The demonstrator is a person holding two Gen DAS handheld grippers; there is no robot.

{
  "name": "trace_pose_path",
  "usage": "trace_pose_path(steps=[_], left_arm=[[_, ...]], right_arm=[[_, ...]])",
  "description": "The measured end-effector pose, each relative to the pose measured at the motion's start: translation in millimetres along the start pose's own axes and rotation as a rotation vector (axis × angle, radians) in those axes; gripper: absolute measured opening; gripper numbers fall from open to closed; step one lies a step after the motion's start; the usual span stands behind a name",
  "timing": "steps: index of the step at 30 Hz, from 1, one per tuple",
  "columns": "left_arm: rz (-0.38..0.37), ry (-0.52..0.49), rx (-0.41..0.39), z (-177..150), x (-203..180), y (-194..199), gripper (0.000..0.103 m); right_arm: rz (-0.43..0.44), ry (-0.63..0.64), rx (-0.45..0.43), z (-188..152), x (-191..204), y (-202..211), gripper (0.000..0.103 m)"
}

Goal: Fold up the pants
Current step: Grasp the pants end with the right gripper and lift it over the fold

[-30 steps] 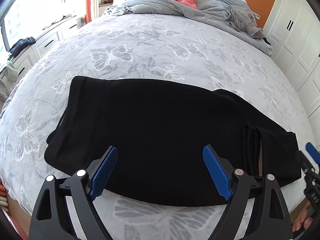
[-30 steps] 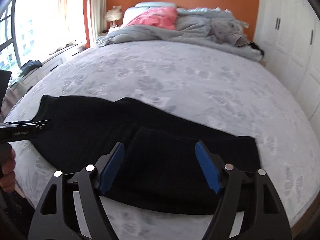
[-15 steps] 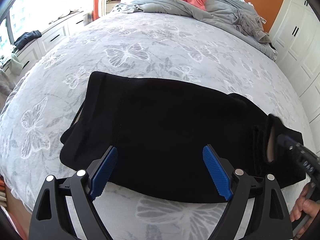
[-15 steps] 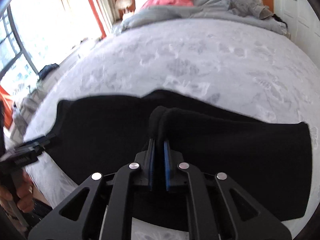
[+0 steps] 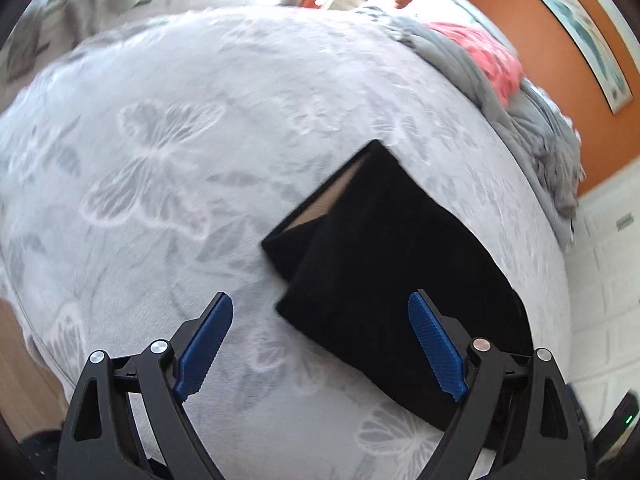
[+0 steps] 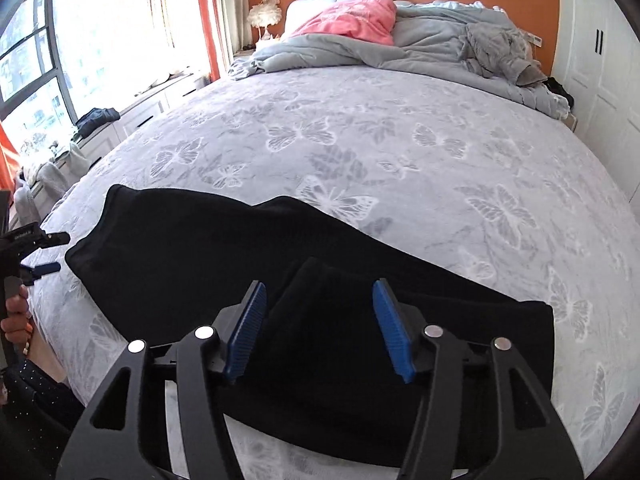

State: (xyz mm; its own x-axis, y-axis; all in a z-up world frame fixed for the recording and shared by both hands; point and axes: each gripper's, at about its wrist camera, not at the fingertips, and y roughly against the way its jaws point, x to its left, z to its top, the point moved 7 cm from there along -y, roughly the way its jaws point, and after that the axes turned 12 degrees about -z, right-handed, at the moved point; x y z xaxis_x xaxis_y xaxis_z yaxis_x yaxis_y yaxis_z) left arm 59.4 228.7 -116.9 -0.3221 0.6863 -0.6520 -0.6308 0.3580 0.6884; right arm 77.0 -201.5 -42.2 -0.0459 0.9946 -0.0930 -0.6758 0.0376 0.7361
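Observation:
The black pants [image 6: 248, 264] lie across the near part of the bed, with the leg end folded back on top [image 6: 328, 320]. My right gripper [image 6: 320, 330] is open just above that folded layer, holding nothing. My left gripper [image 5: 320, 344] is open and empty, over the waist end of the pants [image 5: 384, 264] at the bed's near left. The left gripper also shows at the left edge of the right wrist view [image 6: 36, 252], beside the pants' left end. The left view is blurred by motion.
The bed [image 6: 400, 152] has a grey butterfly cover. A rumpled grey duvet [image 6: 420, 52] and a pink pillow [image 6: 352, 20] lie at its head. White wardrobes [image 6: 600, 60] stand on the right, a window bench [image 6: 120, 120] on the left.
My right gripper was shut on the leg end half a second ago; it has let go and opened. My left gripper swung left toward the waist end.

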Motion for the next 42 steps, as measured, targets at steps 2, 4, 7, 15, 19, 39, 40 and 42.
trace_pose_path(steps=[2, 4, 7, 15, 19, 39, 40, 42], left_arm=[[-0.05, 0.118, 0.061, -3, 19, -15, 0.087], [-0.06, 0.095, 0.014, 1, 12, -16, 0.088], [-0.135, 0.035, 0.009, 4, -12, -27, 0.087], [-0.242, -0.024, -0.013, 7, -71, -26, 0.012], [-0.408, -0.273, -0.076, -15, -179, 15, 0.012], [-0.318, -0.61, 0.144, -143, -224, -33, 0.085], [-0.304, -0.601, 0.12, -134, -218, -29, 0.085], [-0.257, -0.578, 0.093, -119, -205, -25, 0.085]], right_arm=[[0.024, -0.06, 0.078, -10, -4, -14, 0.054], [0.03, -0.082, 0.117, -12, -5, -20, 0.054], [0.027, -0.088, 0.089, -7, -4, -16, 0.063], [-0.001, -0.148, 0.06, -3, -29, -7, 0.074], [0.006, -0.243, 0.062, -2, -55, -5, 0.074], [0.385, -0.389, 0.228, -10, -33, -33, 0.086], [0.387, -0.387, 0.242, -10, -26, -36, 0.086], [0.369, -0.385, 0.265, -11, -15, -46, 0.086]])
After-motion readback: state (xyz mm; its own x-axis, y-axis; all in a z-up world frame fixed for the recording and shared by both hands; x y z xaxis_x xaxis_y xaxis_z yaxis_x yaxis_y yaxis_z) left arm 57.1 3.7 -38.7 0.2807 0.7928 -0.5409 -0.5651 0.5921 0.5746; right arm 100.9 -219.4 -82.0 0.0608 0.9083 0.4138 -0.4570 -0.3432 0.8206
